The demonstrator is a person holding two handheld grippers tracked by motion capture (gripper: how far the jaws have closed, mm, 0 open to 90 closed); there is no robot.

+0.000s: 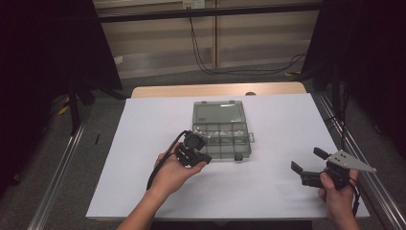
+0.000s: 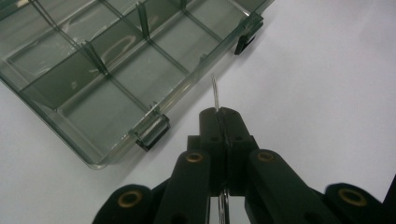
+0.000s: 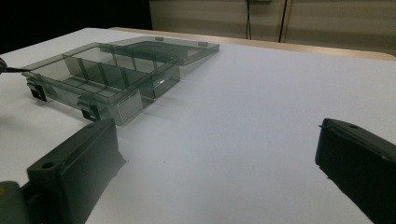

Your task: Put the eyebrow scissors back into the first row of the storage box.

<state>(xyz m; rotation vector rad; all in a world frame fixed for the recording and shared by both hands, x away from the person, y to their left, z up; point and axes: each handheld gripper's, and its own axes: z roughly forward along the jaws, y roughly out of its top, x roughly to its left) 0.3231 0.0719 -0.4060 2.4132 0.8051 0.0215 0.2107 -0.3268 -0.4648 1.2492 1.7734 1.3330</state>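
White table (image 1: 143, 143) | left gripper (image 2: 219, 113) pinching wire (image 2: 215, 93) beside box (image 1: 221, 132) | right gripper (image 1: 310, 162) spread

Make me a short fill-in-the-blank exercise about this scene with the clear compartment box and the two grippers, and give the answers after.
1. The lid of the compartment box is ____.
2. The left gripper is shut on a thin ____ object.
3. The right gripper has its jaws ____.
4. The box sits on a ____ table cover.

Missing words: open; metal; open; white
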